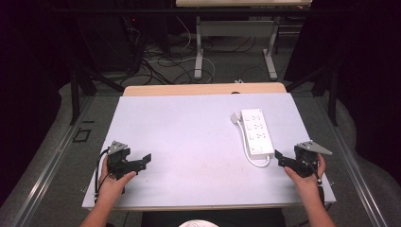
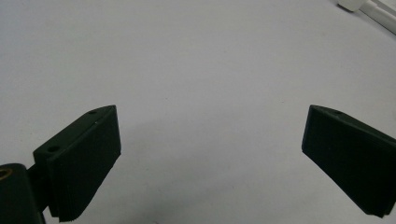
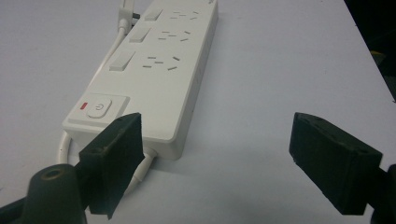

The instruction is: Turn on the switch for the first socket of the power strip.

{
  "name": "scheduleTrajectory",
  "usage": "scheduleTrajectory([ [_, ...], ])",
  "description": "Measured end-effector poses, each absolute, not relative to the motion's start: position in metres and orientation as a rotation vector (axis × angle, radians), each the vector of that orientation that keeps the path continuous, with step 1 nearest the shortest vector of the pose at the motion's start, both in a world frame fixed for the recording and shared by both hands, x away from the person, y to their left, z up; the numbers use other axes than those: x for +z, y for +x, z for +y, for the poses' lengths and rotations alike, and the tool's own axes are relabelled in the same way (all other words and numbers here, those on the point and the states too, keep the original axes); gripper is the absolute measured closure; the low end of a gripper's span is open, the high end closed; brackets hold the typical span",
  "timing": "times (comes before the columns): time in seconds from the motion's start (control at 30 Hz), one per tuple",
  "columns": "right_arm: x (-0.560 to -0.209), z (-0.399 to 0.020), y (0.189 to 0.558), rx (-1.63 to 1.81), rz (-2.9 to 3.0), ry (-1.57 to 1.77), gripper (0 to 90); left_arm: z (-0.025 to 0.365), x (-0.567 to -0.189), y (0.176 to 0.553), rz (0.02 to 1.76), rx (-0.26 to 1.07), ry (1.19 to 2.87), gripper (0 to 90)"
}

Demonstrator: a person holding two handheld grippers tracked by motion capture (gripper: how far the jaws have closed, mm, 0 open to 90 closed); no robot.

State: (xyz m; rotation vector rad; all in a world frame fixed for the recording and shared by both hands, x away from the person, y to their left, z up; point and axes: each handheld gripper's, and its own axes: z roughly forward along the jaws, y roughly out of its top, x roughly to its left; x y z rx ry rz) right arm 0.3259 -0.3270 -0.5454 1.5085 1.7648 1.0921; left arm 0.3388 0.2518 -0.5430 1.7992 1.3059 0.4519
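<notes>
A white power strip (image 1: 257, 131) lies on the right half of the white table (image 1: 179, 127), with its plug (image 1: 235, 117) beside its far end and its cable (image 1: 258, 163) looping at the near end. My right gripper (image 1: 282, 160) is held just right of that near end, open and empty. In the right gripper view the power strip (image 3: 159, 70) lies ahead left of my right gripper (image 3: 215, 135), its power button (image 3: 98, 108) by the left jaw. My left gripper (image 1: 142, 161) is over the table's near left, open and empty. In its own view my left gripper (image 2: 210, 133) faces bare tabletop.
The table's right edge (image 3: 369, 51) runs close to the right jaw. A wooden strip (image 1: 203, 89) borders the far edge. Beyond it on the floor are table legs (image 1: 199, 56) and loose cables (image 1: 161, 61). Dark curtains stand at both sides.
</notes>
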Motion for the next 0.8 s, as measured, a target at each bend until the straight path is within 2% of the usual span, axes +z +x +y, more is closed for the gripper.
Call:
scheduleTrajectory([
  [0.2, -0.546, -0.326, 0.325, 1.061, 1.816, 1.457, 22.7, 0.249, -0.545, 0.340, 1.305, 0.453, 1.794, 4.3],
  [0.33, -0.542, -0.322, 0.324, 1.048, 1.832, 1.414, 23.8, 0.252, -0.542, 0.337, 1.293, 0.453, 1.808, 0.4],
  [0.8, -0.537, -0.311, 0.326, 1.065, 1.891, 1.384, 32.7, 0.252, -0.542, 0.336, 1.304, 0.476, 1.772, 0.4],
])
